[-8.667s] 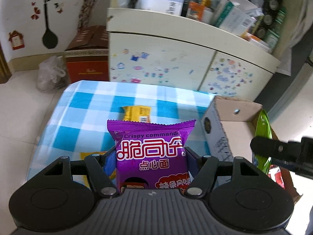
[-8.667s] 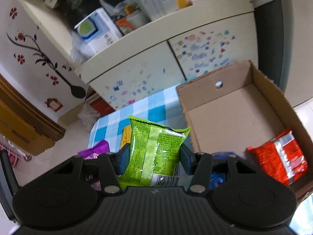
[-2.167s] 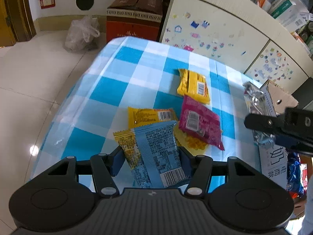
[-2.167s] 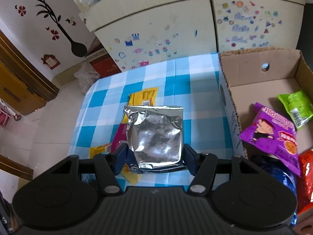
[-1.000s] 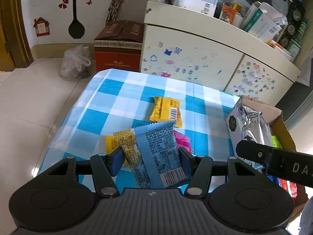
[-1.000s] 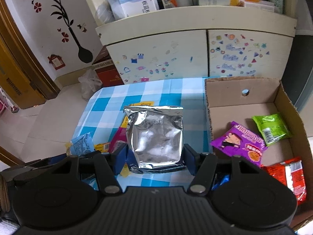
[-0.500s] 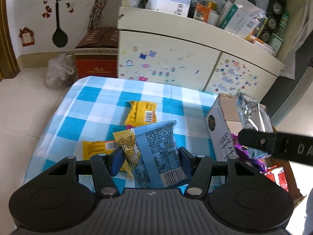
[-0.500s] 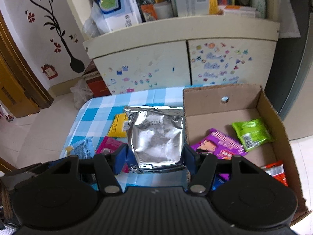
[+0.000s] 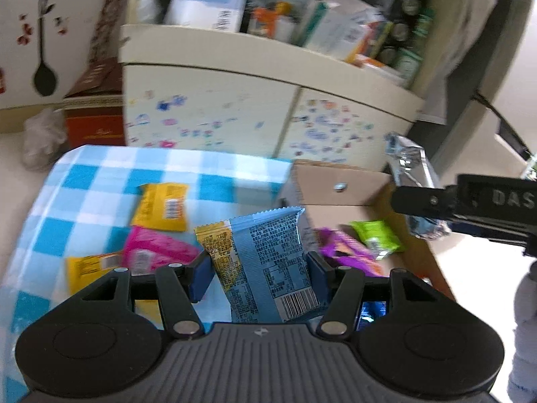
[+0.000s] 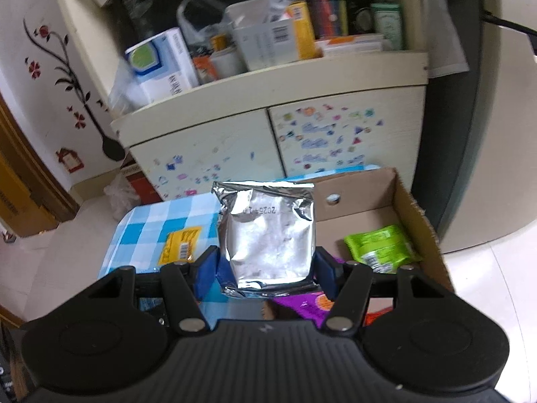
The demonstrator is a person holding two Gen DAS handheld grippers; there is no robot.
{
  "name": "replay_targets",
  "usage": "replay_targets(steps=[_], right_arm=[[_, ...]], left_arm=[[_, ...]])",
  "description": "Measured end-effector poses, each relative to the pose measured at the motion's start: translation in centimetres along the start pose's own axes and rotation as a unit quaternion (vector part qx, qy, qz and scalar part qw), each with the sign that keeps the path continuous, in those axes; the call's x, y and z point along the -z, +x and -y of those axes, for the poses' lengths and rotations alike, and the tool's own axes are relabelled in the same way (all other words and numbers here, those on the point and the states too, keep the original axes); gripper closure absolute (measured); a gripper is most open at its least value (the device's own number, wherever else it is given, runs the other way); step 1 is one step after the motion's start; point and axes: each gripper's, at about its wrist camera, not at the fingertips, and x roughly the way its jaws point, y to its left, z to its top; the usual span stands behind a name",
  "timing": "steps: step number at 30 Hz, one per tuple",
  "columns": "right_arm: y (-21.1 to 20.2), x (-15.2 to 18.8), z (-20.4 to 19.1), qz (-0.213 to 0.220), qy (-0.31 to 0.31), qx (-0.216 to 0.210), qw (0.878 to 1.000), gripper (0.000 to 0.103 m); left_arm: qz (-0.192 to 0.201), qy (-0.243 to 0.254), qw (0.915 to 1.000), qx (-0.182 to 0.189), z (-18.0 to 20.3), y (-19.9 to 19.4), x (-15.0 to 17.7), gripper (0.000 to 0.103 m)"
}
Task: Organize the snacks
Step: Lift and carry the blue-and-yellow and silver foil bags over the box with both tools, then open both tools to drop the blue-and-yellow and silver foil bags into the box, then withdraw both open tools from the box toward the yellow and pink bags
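Note:
My left gripper (image 9: 258, 270) is shut on a blue and yellow snack packet (image 9: 265, 265), held above the table edge beside the open cardboard box (image 9: 339, 181). My right gripper (image 10: 266, 268) is shut on a silver foil packet (image 10: 268, 231), held over the box's left wall (image 10: 355, 188); the foil packet also shows in the left wrist view (image 9: 407, 164). Inside the box lie a green packet (image 10: 379, 247), a purple packet (image 9: 345, 252) and a red one (image 10: 377, 317). A yellow packet (image 9: 162, 206), a pink packet (image 9: 154, 257) and another yellow one (image 9: 89, 267) lie on the blue checked tablecloth (image 9: 84, 174).
A cream cabinet with stickers (image 10: 268, 134) stands just behind the table, its shelf crowded with boxes and bottles. A red-brown carton (image 9: 95, 114) and a white plastic bag (image 9: 42, 136) sit on the floor at the left. White tiled floor lies to the right of the box.
Both grippers have swung right toward the box with their packets still held. The foil packet now hangs over the box, and the blue packet is at the box's near left side.

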Motion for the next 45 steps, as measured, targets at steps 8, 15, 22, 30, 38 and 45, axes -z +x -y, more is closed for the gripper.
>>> replay_targets(steps=[8, 15, 22, 30, 38, 45], right_arm=[[-1.0, -0.6, 2.8, 0.016, 0.033, 0.016, 0.999, 0.042], [-1.1, -0.5, 4.1, 0.013, 0.038, 0.028, 0.999, 0.042], [-1.2, -0.5, 5.5, 0.014, 0.047, 0.046, 0.998, 0.042], [-0.9, -0.6, 6.5, 0.012, 0.071, 0.055, 0.996, 0.026], [-0.6, -0.7, 5.9, 0.011, 0.072, 0.037, 0.997, 0.020], [0.1, -0.6, 4.3, 0.002, 0.052, 0.020, 0.998, 0.020]], left_arm=[[0.008, 0.030, 0.9966, 0.076, 3.5, 0.3, 0.3, 0.039], [-0.002, 0.058, 0.9895, 0.132, 6.8, 1.7, 1.0, 0.039], [-0.016, 0.081, 0.9845, 0.155, 8.7, 3.3, 2.0, 0.039], [-0.010, 0.112, 0.9842, 0.136, 9.9, 3.2, 2.9, 0.012], [-0.039, 0.100, 0.9895, 0.097, 8.7, 2.6, 2.2, 0.006], [-0.067, 0.074, 0.9913, 0.086, 6.9, 1.8, 2.1, 0.006]])
